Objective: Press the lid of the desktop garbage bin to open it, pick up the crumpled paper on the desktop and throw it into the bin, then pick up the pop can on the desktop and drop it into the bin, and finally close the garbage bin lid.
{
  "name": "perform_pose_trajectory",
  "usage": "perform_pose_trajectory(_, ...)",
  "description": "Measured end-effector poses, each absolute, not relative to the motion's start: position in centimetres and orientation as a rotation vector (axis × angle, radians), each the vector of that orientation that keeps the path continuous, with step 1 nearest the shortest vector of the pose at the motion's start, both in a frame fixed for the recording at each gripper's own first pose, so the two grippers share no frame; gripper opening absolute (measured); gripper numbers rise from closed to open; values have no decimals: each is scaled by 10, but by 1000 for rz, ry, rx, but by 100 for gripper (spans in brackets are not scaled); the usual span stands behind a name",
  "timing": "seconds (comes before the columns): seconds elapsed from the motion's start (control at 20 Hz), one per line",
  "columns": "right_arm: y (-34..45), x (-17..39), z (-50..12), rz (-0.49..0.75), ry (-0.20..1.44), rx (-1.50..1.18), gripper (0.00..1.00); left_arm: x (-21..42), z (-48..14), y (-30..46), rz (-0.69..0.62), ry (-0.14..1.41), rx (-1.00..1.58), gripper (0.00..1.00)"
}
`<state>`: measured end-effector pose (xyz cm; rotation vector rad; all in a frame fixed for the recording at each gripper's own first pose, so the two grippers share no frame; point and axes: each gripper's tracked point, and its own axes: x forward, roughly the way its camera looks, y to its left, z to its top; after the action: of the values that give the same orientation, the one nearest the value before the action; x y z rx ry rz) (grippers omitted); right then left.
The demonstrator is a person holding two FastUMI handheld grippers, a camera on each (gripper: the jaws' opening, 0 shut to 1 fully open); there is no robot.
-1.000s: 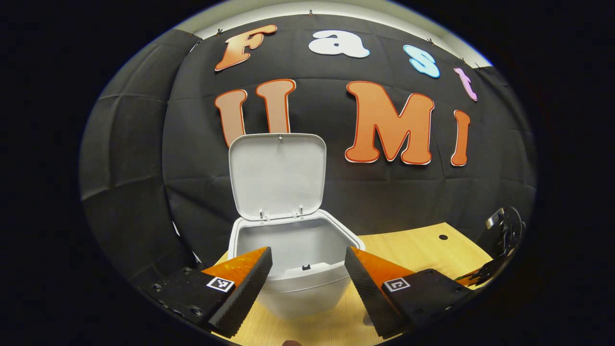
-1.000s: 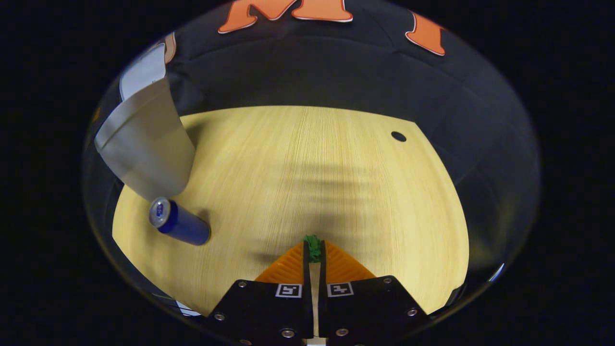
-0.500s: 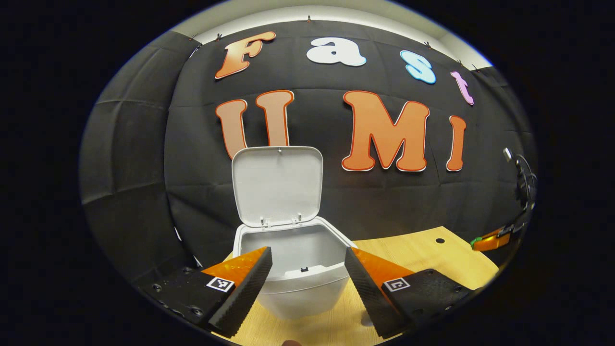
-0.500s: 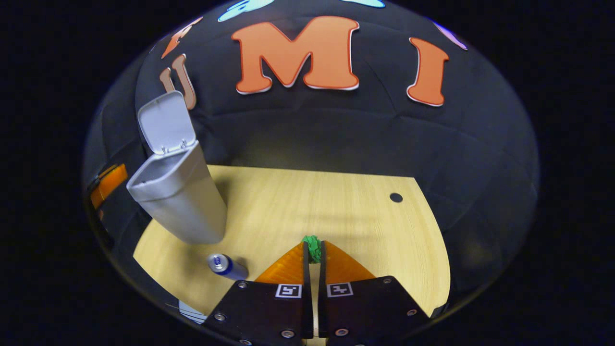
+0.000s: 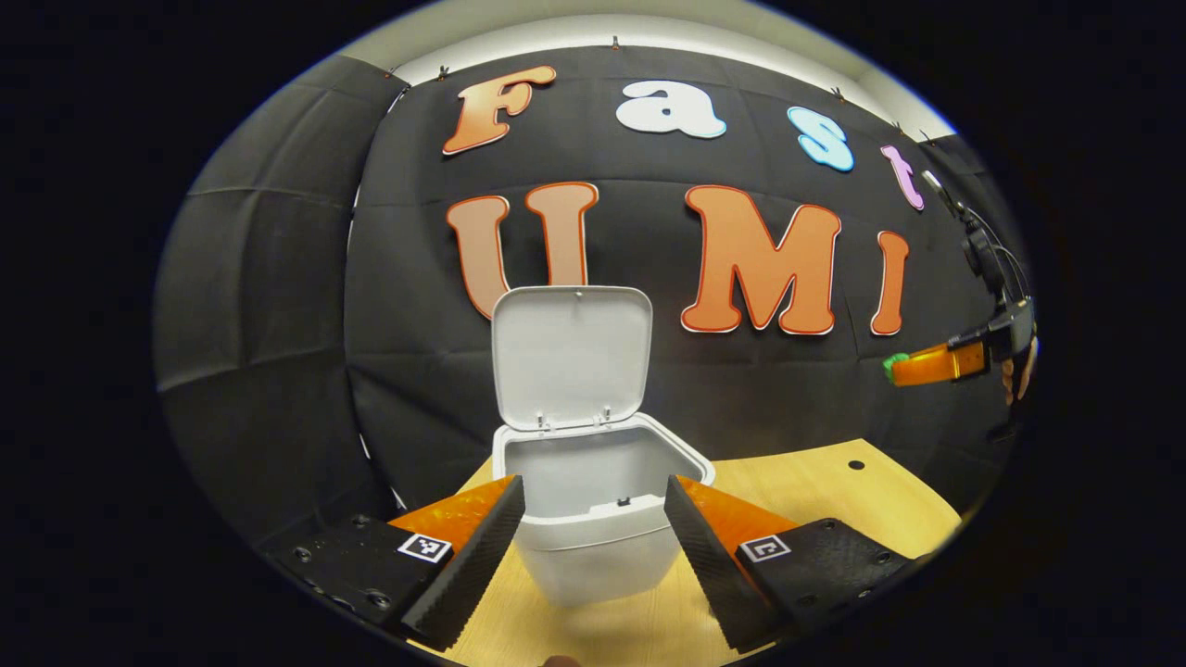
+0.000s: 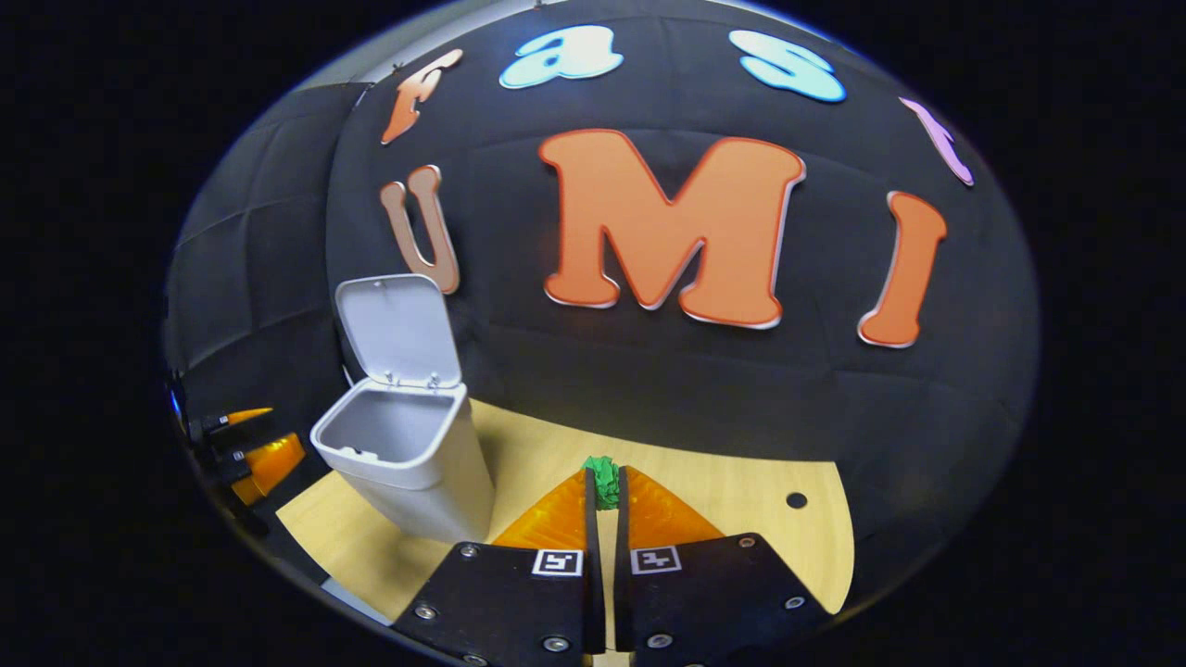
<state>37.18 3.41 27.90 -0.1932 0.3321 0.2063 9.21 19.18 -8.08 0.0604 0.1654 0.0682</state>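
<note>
The white desktop bin (image 5: 598,528) (image 6: 408,463) stands on the wooden desk (image 5: 815,491) with its lid (image 5: 570,357) (image 6: 400,329) swung up and open. My left gripper (image 5: 593,500) is open just in front of the bin, nothing between its fingers. In the right gripper view my right gripper (image 6: 604,482) is shut on the green crumpled paper (image 6: 604,480), held in the air to the right of the bin. The left gripper view shows that same gripper (image 5: 894,369) far right, high above the desk, with the green paper (image 5: 892,368) at its tip.
A small round hole (image 6: 795,500) (image 5: 855,464) sits in the desk's right part. The left gripper (image 6: 264,445) shows at the left edge of the right gripper view, beside the bin. A hand (image 5: 1019,371) holds the right gripper.
The right gripper has lifted with the green paper and tilted up; the can has left its view. The left gripper has drawn back slightly from the bin.
</note>
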Motion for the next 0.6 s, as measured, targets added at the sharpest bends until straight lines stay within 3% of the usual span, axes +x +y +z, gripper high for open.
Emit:
perform_pose_trajectory(0.25,133,387,294,391,293,-204,4,70,-75,223,128,154,34,96)
perform_pose_trajectory(0.6,241,421,259,515,340,-242,4,49,-75,261,190,160,55,96)
